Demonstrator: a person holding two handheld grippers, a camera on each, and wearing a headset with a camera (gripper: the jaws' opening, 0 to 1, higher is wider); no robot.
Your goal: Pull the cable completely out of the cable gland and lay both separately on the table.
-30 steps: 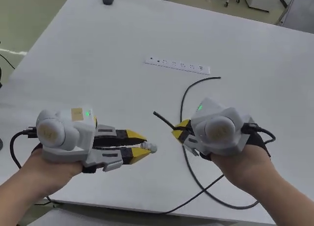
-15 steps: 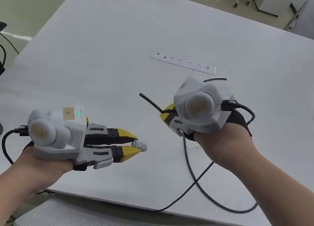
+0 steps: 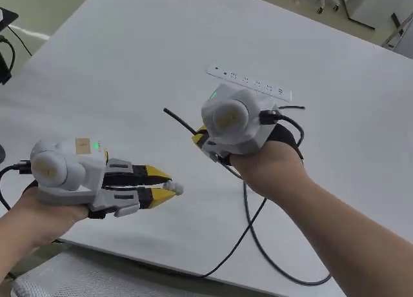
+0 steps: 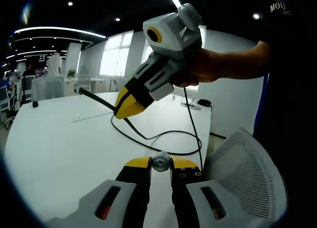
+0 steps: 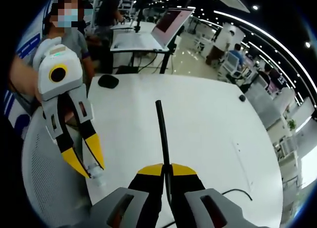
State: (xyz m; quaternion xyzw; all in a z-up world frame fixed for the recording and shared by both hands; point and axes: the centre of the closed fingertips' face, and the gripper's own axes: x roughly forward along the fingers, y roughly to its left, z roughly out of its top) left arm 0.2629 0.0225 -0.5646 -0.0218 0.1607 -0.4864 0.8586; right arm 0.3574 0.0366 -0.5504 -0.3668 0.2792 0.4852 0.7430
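Head view: well short of the power strip (image 3: 248, 82), the left gripper (image 3: 171, 185) pinches the small cable gland (image 3: 176, 190). Nearer the strip, the right gripper (image 3: 197, 141) clamps the black cable (image 3: 181, 122), free of the gland.

Left gripper view: the gland looks light, hard and probably slippery, so grip its body.

Right gripper view: unlike the head view, it shows the jaws fully shut just behind the cable's stiff end.

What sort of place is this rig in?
Probably an open-plan office or lab: a big white table with a power strip, desks with a laptop behind, strip ceiling lights.
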